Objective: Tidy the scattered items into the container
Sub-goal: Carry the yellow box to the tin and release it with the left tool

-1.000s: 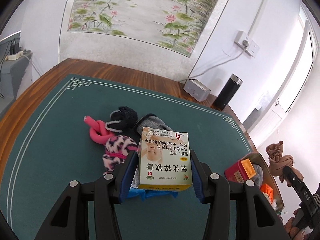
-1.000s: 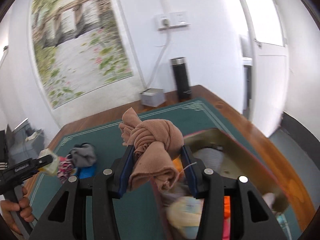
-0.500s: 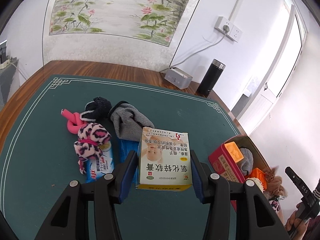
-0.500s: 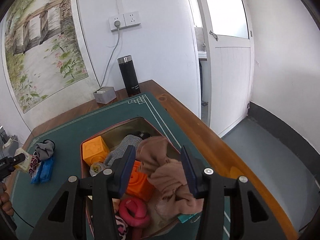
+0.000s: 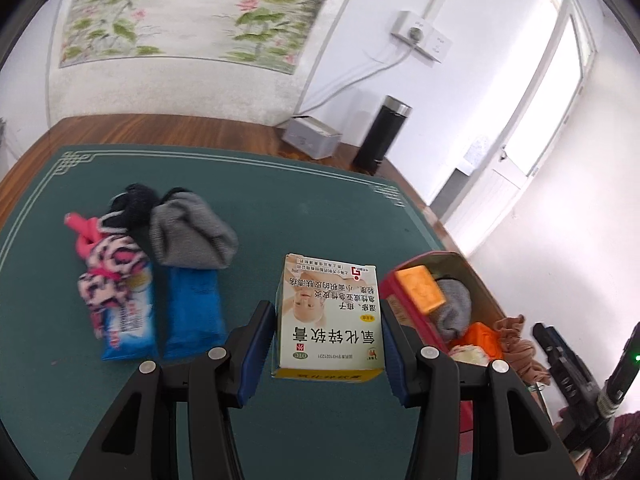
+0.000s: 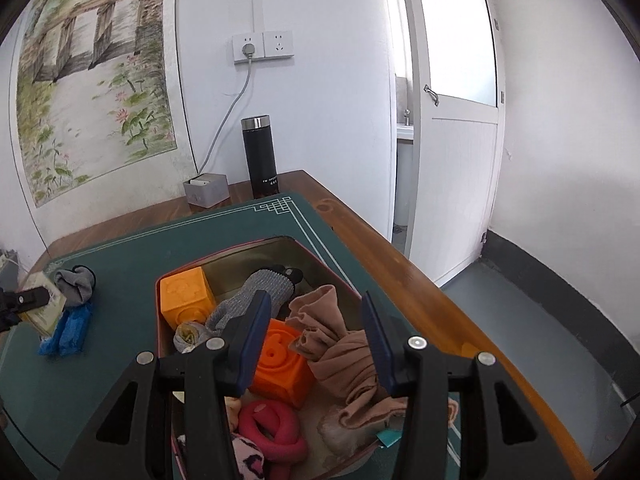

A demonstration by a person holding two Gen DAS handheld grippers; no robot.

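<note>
My left gripper [image 5: 326, 308] is shut on a white and yellow ointment box [image 5: 330, 320], held above the green mat just left of the red tin [image 5: 400, 276]. My right gripper [image 6: 315, 298] hangs over the tin [image 6: 224, 252], shut on a tan stocking [image 6: 340, 352] that sags onto the things inside: two orange blocks [image 6: 186, 296], a grey sock [image 6: 256, 292] and a pink ring [image 6: 272, 428]. On the mat to the left lie a grey sock [image 5: 192, 236], a black sock [image 5: 132, 204], a pink twist [image 5: 84, 232], a leopard-print bundle [image 5: 108, 276] and two blue packets [image 5: 192, 308].
A black flask [image 6: 260, 156] and a small grey box [image 6: 206, 194] stand at the table's back edge by the wall. The wooden table edge [image 6: 400, 264] runs close along the tin's right side, with a drop to the floor and a door beyond.
My left gripper has carried the box rightward from above the pile toward the tin. My right gripper has brought the stocking from the tin's near edge to over its inside, where it now droops.
</note>
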